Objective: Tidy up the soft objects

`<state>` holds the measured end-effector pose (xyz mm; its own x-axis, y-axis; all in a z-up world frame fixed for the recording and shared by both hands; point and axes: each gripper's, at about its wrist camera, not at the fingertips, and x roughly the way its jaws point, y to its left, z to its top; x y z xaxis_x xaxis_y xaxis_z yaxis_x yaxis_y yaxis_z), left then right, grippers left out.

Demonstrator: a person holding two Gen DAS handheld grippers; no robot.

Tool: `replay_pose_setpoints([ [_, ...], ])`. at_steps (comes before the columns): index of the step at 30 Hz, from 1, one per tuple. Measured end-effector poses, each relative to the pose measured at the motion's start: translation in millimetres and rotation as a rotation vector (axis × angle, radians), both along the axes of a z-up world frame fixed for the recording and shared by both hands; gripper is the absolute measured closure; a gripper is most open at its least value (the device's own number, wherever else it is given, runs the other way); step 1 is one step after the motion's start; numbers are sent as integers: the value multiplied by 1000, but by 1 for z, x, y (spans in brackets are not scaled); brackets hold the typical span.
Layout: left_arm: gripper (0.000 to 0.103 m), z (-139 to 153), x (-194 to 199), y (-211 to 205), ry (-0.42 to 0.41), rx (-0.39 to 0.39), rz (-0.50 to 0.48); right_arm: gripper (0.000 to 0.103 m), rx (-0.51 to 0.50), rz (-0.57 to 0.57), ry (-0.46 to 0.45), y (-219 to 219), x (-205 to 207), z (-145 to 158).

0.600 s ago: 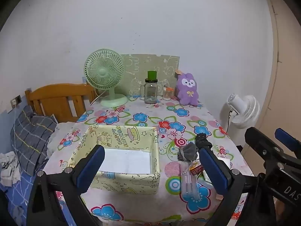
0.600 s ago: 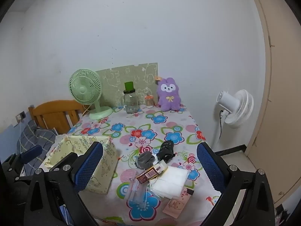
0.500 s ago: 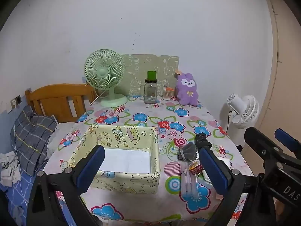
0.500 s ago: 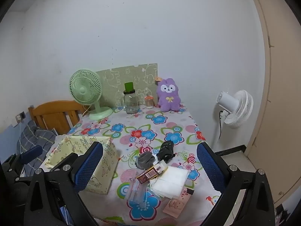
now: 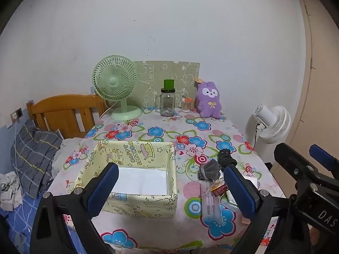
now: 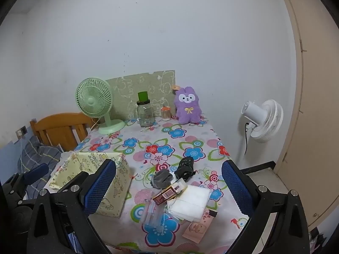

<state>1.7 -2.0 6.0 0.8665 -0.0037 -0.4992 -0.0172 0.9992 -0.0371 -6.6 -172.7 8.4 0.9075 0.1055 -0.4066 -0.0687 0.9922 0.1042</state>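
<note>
Both grippers are held above the near edge of the worktop point(image 5: 161, 230), which is covered with a flowered cloth. The left gripper point(image 5: 169, 187) is seen with its fingers point(image 5: 101, 188) spread wide and nothing between them; beyond and below them the yellow cartoon-print box point(image 5: 135, 203) is framed, open at the top with a white sheet on its floor. The right gripper point(image 6: 169, 187) is likewise held with its fingers point(image 6: 237, 187) fully apart and empty.

The soft things lie in a loose heap on the right part of the worktop, to the right of the box and apart from it. A grey sock point(image 6: 161, 179) and a black sock point(image 6: 185, 168) are found side by side, touching (the black one farther from the camera). In the right wrist view both sit between the two fingers but well beyond their tips, untouched. Just nearer the camera, a small brown carton point(image 6: 168, 192) is seen resting partly on a folded white cloth point(image 6: 191, 201), with a clear plastic packet point(image 6: 153, 213) to its left and a pink card point(image 6: 197, 226) at the worktop's edge.

At the far side, by the wall, a purple plush rabbit point(image 6: 187, 105) is stood upright beside a glass jar point(image 6: 145, 113) and a green desk fan point(image 6: 95, 103).
</note>
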Motion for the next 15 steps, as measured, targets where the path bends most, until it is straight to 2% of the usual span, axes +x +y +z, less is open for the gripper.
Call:
replay_pose_setpoints([
  [15,2,1,5,0,13,13,-6,2,-7,-2,-1,0,-1,-2],
])
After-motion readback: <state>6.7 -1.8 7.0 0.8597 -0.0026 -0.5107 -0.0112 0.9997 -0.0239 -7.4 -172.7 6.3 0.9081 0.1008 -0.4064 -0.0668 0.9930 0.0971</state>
